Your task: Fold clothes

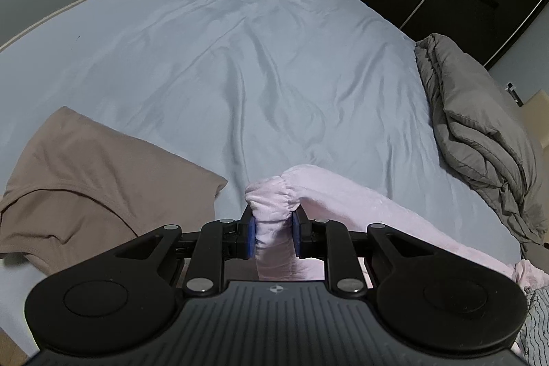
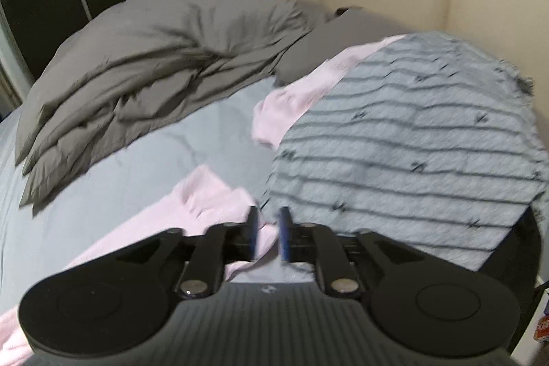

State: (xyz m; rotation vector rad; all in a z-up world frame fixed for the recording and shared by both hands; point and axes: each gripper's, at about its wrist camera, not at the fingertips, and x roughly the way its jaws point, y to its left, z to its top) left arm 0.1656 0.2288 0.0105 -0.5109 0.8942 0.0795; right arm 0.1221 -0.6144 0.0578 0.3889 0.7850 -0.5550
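Pink fleece garment [image 1: 360, 208] lies on the blue bed sheet [image 1: 240, 57], its long axis running from the left gripper [image 1: 273, 237], clamped on a bunched cuffed end, toward the right. The right gripper [image 2: 269, 234] stands with jaws apart over pink cloth, seemingly gripping nothing, though that view is blurred.

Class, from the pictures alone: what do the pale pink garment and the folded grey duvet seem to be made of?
Pale pink garment: probably plush fleece; its surface looks fuzzy and matte, bunching softly between the left gripper's pads.
Folded grey duvet: likely padded woven cotton; smooth, matte, with crisp creases and puffy layers.
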